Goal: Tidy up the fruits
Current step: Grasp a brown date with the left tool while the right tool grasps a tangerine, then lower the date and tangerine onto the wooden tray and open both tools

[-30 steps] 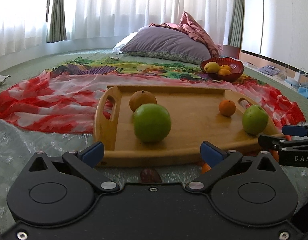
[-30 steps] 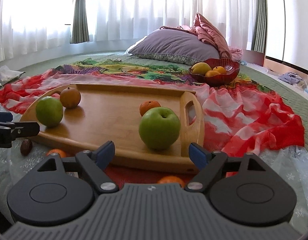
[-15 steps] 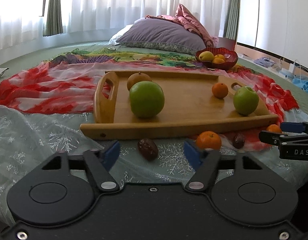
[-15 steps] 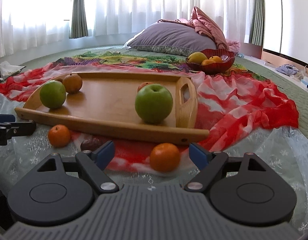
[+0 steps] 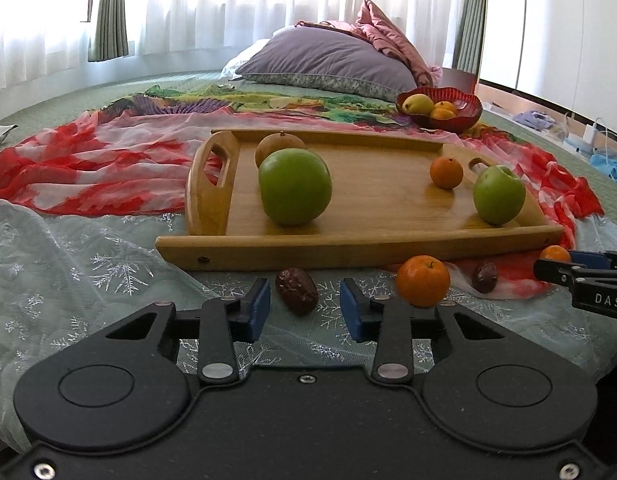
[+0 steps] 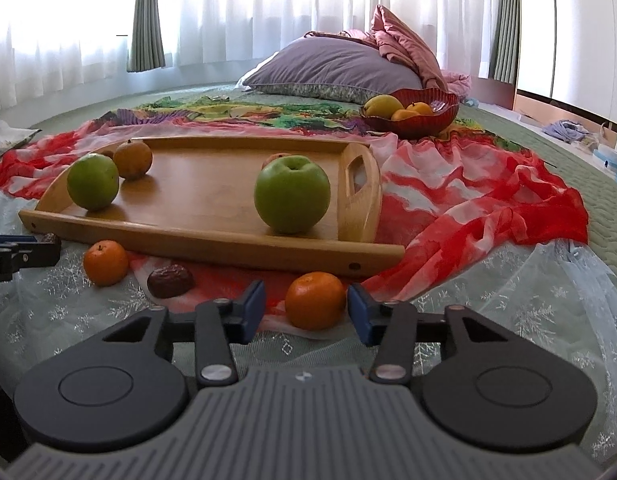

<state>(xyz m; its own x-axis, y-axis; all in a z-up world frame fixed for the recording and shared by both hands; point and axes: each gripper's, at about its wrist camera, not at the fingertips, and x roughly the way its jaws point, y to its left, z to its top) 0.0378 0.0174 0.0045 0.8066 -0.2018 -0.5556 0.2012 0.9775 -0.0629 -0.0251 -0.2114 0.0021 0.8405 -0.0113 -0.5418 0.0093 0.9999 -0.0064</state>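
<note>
The left gripper [image 5: 303,312] hangs spread around a dark date [image 5: 296,290] on the bed's lacy cover [image 5: 88,272], while the right gripper [image 6: 306,312] is spread either side of a mandarin [image 6: 315,300], both just short of the wooden tray [image 5: 380,236]. The mandarin is round and may roll off if one pad touches first. The wrinkled date is small, so closing fingers could snag the loose fabric instead.

We see open cloth between the wooden tray [image 5: 348,240] front rail and our grippers, broken by a date [image 5: 296,290] and a tangerine [image 6: 315,300].
</note>
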